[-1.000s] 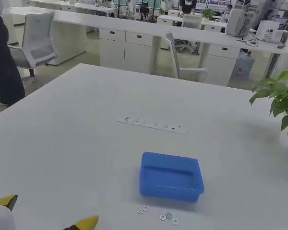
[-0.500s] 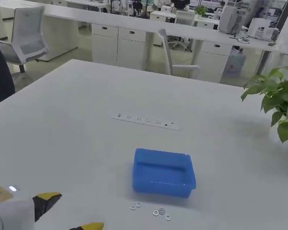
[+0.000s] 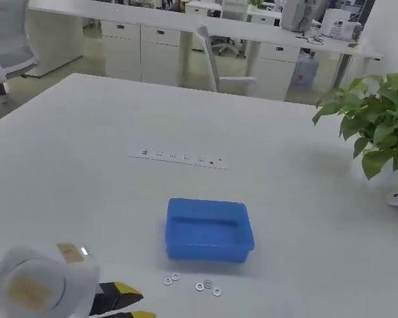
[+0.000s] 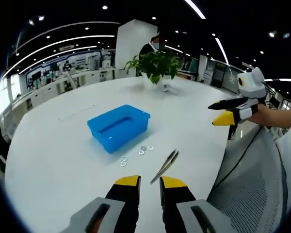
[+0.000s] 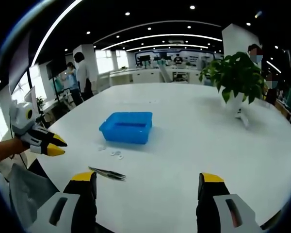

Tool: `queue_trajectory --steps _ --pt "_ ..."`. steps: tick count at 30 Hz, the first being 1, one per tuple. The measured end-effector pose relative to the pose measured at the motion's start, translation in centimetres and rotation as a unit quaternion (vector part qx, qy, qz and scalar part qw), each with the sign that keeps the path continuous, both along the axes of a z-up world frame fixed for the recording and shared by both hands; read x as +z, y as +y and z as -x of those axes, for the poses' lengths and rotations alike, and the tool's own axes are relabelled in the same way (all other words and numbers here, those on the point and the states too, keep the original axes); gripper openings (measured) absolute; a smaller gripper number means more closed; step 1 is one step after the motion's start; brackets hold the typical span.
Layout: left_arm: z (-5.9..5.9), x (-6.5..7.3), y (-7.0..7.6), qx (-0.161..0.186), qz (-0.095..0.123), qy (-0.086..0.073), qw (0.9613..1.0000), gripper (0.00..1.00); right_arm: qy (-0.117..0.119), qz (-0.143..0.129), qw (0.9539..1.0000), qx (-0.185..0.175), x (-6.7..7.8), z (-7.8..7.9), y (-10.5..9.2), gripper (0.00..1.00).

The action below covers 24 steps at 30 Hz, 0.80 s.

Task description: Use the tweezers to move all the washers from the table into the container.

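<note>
Over the last 1 s my headset camera swings, so the whole bench slides across the head view; that is the camera, not the parts. The real change is the left gripper, which comes up into the lower left corner of that view, jaws pointing toward the work. In its own view those jaws stand barely parted, with nothing between them. The right gripper is spread wide and empty, held off the near side of the table.

The blue container and the washers keep the same layout throughout. I count 5 washers, all flat on the table just in front of the container's near wall, and none inside as far as I can see. The tweezers lie untouched between the washers and me. I judge the task has not begun, and picking up the tweezers is the first step.

The tweezers sit near the table's near edge, so I think a careless nudge could send them off it. Elsewhere there is plenty of room. The socket strip lies beyond the container and the plant stands well apart to the right. Bare tabletop surrounds the washers on both sides
</note>
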<state>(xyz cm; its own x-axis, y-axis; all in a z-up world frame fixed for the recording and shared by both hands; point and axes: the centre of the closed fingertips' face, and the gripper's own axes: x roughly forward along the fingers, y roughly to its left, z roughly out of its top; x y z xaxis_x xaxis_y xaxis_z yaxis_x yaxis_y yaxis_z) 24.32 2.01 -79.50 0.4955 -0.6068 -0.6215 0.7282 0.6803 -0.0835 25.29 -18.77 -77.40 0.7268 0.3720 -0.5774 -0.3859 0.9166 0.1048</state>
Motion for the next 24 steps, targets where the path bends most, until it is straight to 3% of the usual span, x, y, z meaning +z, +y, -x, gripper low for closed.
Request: queue_trajectory --steps 1,9,17,24 --pt "0.1 -0.6 -0.3 -0.019 -0.009 0.006 0.9998 0.13 0.002 0.001 1.0 0.0 -0.1 0.0 0.0 0.85" --pt "-0.7 -4.0 -1.9 -0.075 -0.053 0.013 0.9957 0.12 0.011 0.006 0.9999 -0.001 -0.2 0.0 -0.2 0.85" --pt "-1.3 -6.8 -3.0 -0.123 -0.091 0.028 0.9878 0.09 0.032 0.013 0.9993 0.01 -1.1 0.1 0.2 0.84" --pt "-1.5 -8.2 -2.9 -0.16 -0.125 0.029 0.9789 0.07 0.028 0.023 0.9991 0.022 -1.1 -0.2 0.9 0.84"
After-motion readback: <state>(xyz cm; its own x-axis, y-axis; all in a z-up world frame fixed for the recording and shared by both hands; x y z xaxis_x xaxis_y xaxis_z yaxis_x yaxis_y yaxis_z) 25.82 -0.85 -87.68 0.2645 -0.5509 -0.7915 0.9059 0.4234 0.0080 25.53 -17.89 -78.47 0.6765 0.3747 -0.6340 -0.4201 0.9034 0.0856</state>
